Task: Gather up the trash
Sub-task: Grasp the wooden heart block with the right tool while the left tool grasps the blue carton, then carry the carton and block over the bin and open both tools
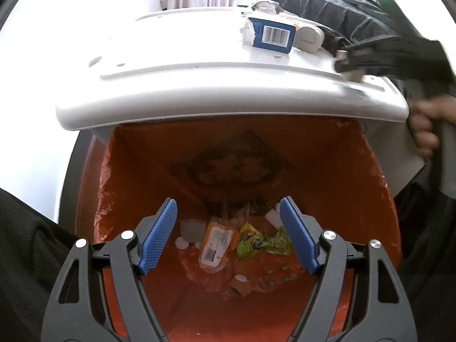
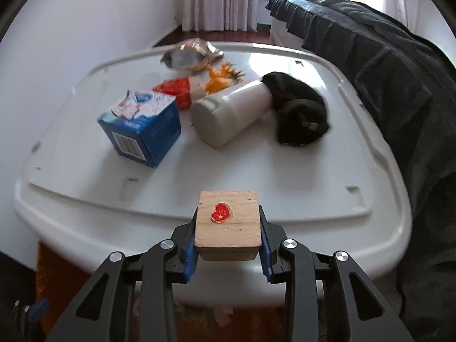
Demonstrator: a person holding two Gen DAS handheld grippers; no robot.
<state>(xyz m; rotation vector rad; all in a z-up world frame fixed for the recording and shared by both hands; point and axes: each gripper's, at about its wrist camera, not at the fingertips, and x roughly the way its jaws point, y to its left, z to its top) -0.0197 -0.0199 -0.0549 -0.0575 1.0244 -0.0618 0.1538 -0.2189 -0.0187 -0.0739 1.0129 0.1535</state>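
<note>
right wrist view: the right tool point(image 2: 228, 245) clamps a wooden block point(image 2: 228, 228) (red heart sticker on top) over the near edge of the white worktop point(image 2: 256, 165), where a blue carton point(image 2: 141, 131), white cup point(image 2: 228, 116) and wrappers point(image 2: 191, 54) lie. left wrist view: the left tool point(image 1: 228, 233) hangs wide apart above the orange-lined bin point(image 1: 327, 171), trash at its bottom.

White walls point(image 2: 71, 28), curtained window point(image 2: 216, 0).
</note>
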